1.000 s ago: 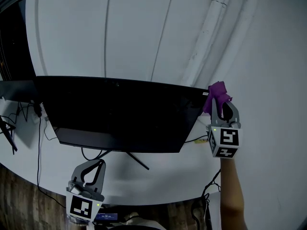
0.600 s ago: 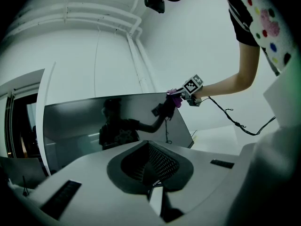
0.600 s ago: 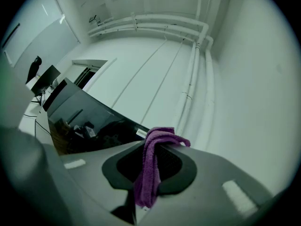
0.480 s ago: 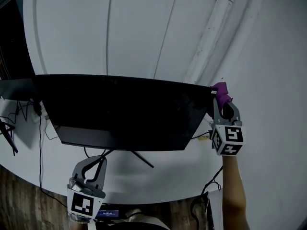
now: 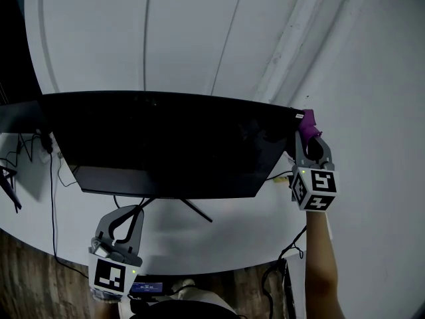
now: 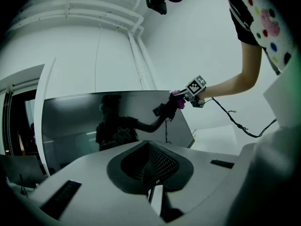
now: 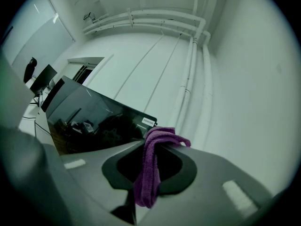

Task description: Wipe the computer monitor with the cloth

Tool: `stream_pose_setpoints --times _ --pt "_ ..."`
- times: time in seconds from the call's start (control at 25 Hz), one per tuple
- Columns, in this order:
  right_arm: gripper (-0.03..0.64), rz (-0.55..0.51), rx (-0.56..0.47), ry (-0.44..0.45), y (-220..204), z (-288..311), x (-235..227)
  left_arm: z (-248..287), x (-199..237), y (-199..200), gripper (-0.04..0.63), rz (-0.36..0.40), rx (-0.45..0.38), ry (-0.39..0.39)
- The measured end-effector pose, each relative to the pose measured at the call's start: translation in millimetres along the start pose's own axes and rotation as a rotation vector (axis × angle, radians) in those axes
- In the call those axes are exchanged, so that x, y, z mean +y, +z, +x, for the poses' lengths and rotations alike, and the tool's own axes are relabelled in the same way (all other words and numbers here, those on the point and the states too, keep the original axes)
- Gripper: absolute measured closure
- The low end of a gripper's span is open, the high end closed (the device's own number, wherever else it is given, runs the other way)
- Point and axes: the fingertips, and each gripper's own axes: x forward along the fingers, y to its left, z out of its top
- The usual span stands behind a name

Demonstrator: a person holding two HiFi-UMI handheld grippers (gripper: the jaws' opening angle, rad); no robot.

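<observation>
A wide dark computer monitor (image 5: 166, 145) stands on a white table (image 5: 219, 244); its screen also shows as the monitor (image 7: 94, 119) in the right gripper view and the monitor (image 6: 108, 121) in the left gripper view. My right gripper (image 5: 308, 133) is shut on a purple cloth (image 7: 151, 166), and the cloth (image 5: 307, 123) sits at the screen's upper right corner. My left gripper (image 5: 122, 223) hangs low in front of the monitor's stand, shut with nothing in it.
Cables (image 5: 53, 178) trail over the table at the left, and another cable (image 5: 292, 248) runs by the right arm. White wall pipes (image 5: 289, 42) rise behind the monitor. A second dark screen (image 5: 16, 115) sits at far left.
My right gripper with the cloth has slid right along the monitor's top edge to its upper right corner. The left gripper has stayed low.
</observation>
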Motion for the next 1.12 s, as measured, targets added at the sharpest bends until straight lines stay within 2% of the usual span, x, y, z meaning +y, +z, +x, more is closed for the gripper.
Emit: stream_pose_setpoints --times 0.96,1.12 --pt "0.552 0.043 0.171 -0.016 -71.3 -31.9 39.2 -7.7 8.4 -16.6 0.591 -0.021 0.042 -0.034" --pt "0.552 0.041 0.200 -0.006 -83.6 -39.8 49.4 -12.5 10.8 -18.9 0.591 -0.050 0.041 -0.029"
